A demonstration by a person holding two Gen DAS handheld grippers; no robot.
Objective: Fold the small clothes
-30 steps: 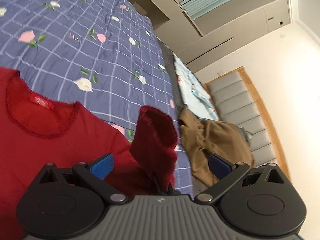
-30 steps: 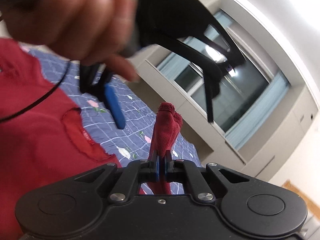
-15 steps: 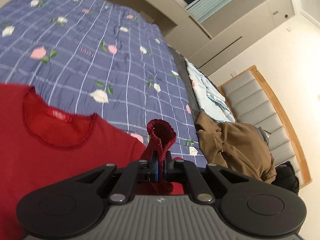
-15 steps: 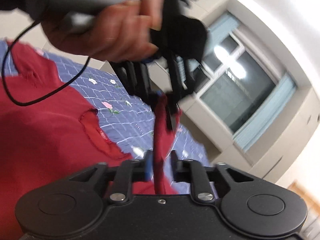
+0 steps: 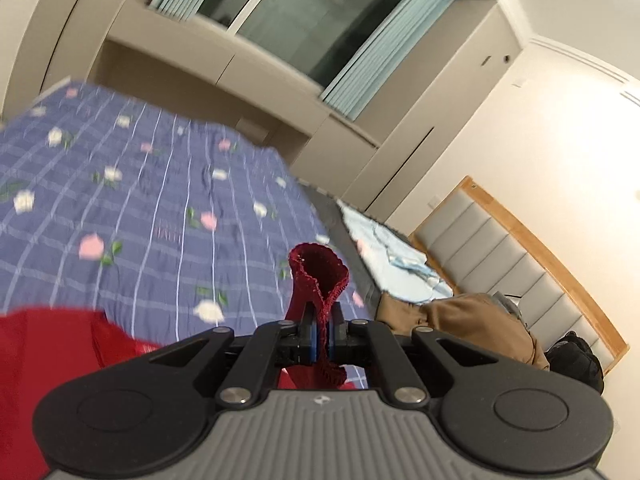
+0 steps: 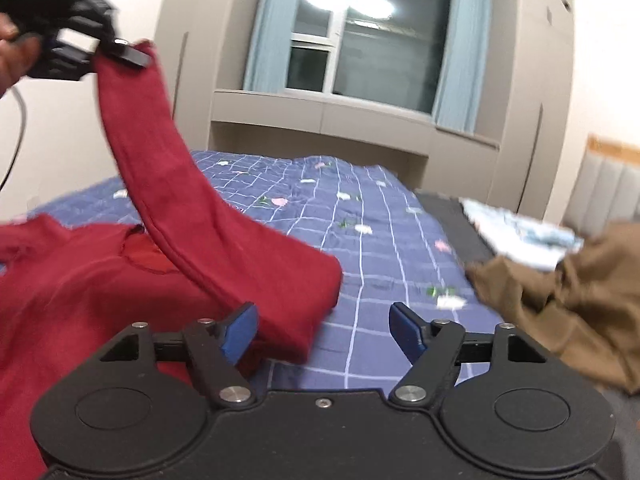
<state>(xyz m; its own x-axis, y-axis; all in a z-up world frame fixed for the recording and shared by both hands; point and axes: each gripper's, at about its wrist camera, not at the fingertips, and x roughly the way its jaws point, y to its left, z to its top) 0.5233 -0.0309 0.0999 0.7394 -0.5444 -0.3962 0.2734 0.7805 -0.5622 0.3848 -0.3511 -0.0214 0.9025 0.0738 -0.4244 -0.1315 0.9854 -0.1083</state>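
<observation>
A red long-sleeved top (image 6: 80, 280) lies on the blue flowered bedspread (image 6: 380, 216). My left gripper (image 5: 322, 338) is shut on the cuff of its sleeve (image 5: 318, 276). In the right wrist view the left gripper (image 6: 124, 54) holds that sleeve (image 6: 160, 168) lifted high above the top. My right gripper (image 6: 324, 330) is open and empty, just above the bedspread beside the top's shoulder.
A brown garment (image 6: 568, 296) lies crumpled on the right of the bed, also in the left wrist view (image 5: 460, 324). A light blue cloth (image 5: 396, 256) lies behind it. A padded headboard (image 5: 520, 264) is at far right. A window with curtains (image 6: 360, 32) is ahead.
My left gripper closed on the sleeve cuff and lifted it up and to the left. My right gripper let go of the cuff, opened and drew back low over the bed.
</observation>
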